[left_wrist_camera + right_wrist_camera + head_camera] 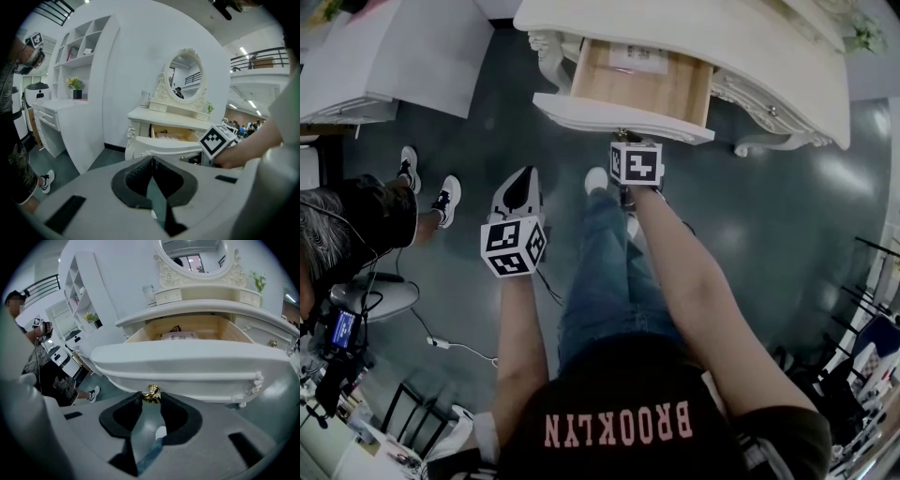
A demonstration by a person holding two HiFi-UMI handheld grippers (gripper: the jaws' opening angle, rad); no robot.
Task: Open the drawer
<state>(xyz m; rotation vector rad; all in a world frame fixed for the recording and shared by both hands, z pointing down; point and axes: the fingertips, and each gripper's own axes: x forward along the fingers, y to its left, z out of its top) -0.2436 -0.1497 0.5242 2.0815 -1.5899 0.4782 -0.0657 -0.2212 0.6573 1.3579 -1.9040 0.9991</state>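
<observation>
Drawer open at desk front edge, one gold knob clamped in right hand-held gripper; left hand-held gripper closed, one bystander beside.

White drawer with pale wood inside, gold knob, grey floor.

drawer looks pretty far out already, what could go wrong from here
1. The right gripper grips the gold knob only at the very tips of its jaws, so it may slip off mid-pull.
2. The drawer already hangs well out of the dressing table; pulling further might tip or drop it.
</observation>
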